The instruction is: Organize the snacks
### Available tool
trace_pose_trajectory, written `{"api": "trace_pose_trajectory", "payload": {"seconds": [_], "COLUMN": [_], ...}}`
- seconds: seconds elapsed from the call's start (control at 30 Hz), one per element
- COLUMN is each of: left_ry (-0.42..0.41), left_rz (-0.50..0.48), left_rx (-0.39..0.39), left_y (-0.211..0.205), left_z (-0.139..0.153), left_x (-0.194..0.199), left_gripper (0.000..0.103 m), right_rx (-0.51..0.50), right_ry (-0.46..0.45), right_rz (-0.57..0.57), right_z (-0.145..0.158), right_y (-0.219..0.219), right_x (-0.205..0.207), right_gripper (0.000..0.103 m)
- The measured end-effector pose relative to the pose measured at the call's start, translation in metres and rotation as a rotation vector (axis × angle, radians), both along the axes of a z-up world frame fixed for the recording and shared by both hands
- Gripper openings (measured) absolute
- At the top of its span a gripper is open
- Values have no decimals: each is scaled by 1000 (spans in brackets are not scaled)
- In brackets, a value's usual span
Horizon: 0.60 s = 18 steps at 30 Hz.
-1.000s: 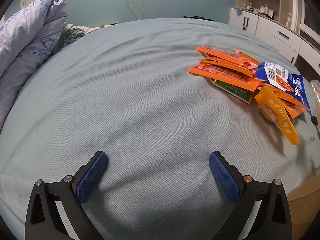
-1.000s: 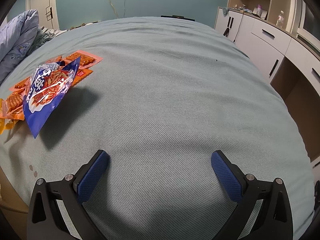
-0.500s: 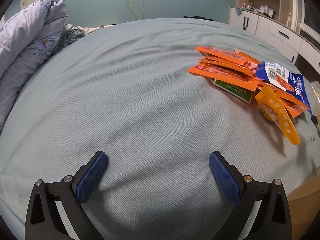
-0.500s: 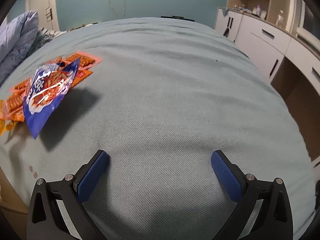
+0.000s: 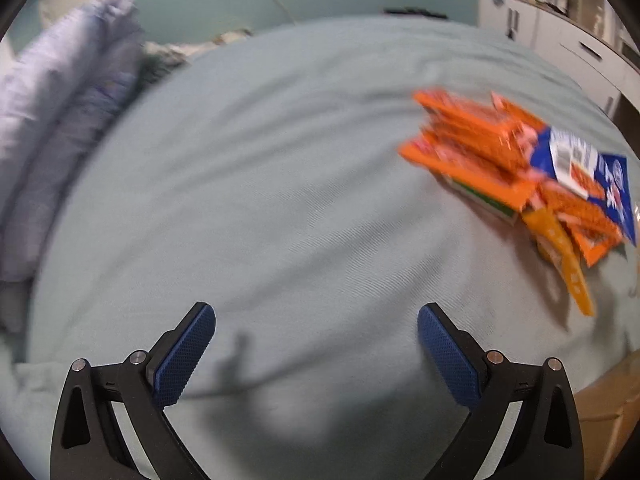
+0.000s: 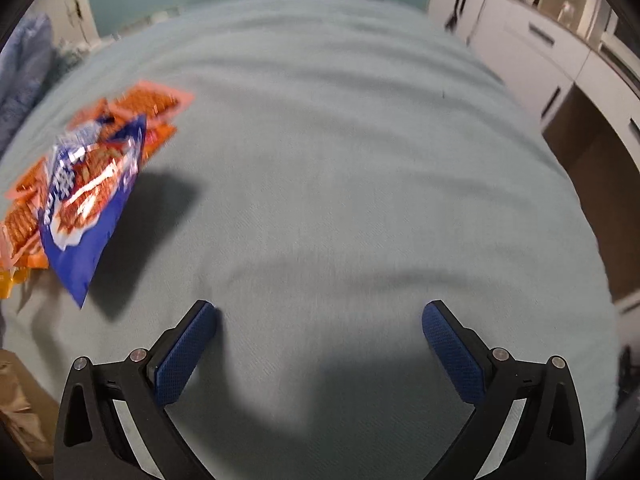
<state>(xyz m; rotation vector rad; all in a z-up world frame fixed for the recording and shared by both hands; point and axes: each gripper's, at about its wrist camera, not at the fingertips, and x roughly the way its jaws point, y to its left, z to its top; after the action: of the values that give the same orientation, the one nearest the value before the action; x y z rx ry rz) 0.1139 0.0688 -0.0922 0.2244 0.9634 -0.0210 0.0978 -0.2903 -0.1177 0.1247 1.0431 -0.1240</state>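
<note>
**Teal bedspread, snack heap off to one side, both tools empty**

Left wrist view: the left gripper [image 5: 316, 344] hangs over the bed [image 5: 280, 200] with its blue-padded fingers [image 5: 184, 360] spread wide and nothing between them. Open cloth lies ahead. The snack pile [image 5: 516, 168] sits ahead on the right, near the bed's right edge: orange packets [image 5: 468, 136], a blue bag [image 5: 588, 164] on top, and what may be a green-edged box [image 5: 484, 198] beneath, though blur makes that unsure. A bunched lilac duvet [image 5: 52, 140] crowds the left edge; white cabinets [image 5: 560, 36] stand far right.

Right wrist view: the right gripper [image 6: 320, 340] is likewise released and empty. The pile lies well to its left, the blue bag [image 6: 88, 192] overlying the orange packets [image 6: 152, 100]. Bare bedspread fills the middle; drawers [image 6: 532, 52] line the right side.
</note>
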Motion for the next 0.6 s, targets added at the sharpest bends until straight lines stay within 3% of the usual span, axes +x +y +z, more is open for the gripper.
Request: {"api": "trace_pose_trajectory", "payload": {"seconds": [0.07,0.17,0.23,0.3,0.37,0.5,0.6], "left_ry": [-52,-143,-176,-162,-166,-188,-189], "left_rz": [31,105,124,81,20,-85,-114], "left_rx": [18,66,58,46,43,53,64], "left_y": [0,-1,-5,-15,-28,-55,-66], "left_z": [18,49,68,82,91,113,122], "left_x": [-8,-26,-42,-56,-70,-105,-121], "left_gripper": [103,103,103,103,103,103,103], "right_rx": [-28,-115,-222,-350,-403,-255,-161], "right_ry": [3,-110,-205,-295,-372,-389,-413], "right_rz": [-12,-6,-16,-61,-85,104,173], "right_z": [13,50,76,98,112,128,137], "right_y": [7,27,45,65,82,108,116], "right_x": [-5,-26,-47,-71,-95,-128,-148], "right_gripper": [103,103,103,103,103,103,103]}}
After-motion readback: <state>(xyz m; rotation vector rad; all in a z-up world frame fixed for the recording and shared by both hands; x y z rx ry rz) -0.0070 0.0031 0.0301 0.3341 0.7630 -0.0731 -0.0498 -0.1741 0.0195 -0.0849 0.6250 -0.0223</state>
